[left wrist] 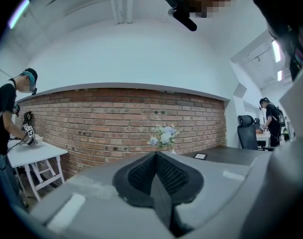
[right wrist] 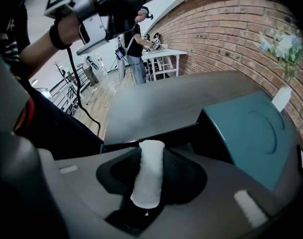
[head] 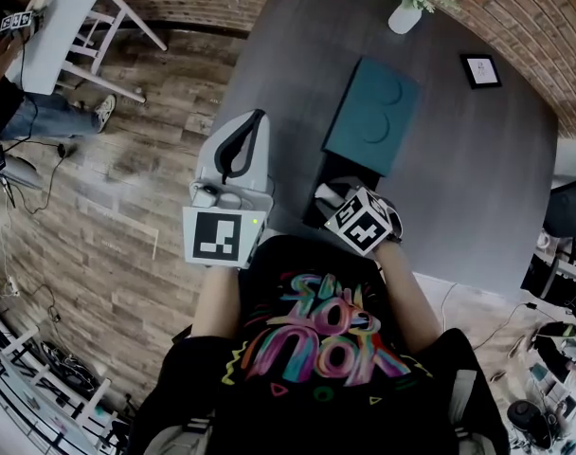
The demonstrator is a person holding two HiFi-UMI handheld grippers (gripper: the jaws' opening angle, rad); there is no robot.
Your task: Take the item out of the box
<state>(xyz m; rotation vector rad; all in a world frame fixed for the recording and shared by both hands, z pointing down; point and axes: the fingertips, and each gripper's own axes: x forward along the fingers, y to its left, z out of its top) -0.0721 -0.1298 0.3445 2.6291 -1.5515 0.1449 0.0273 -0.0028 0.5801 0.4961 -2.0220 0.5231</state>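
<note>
The dark worktop carries a teal box lid, which lies flat just beyond the open black box. The left hand-held gripper is raised beside the worktop with its jaws together and nothing between them. The right hand-held gripper sits at the box, its jaws clamped on a white roll. The roll's long axis runs along the jaws, and its far end points forward toward the box.
</note>
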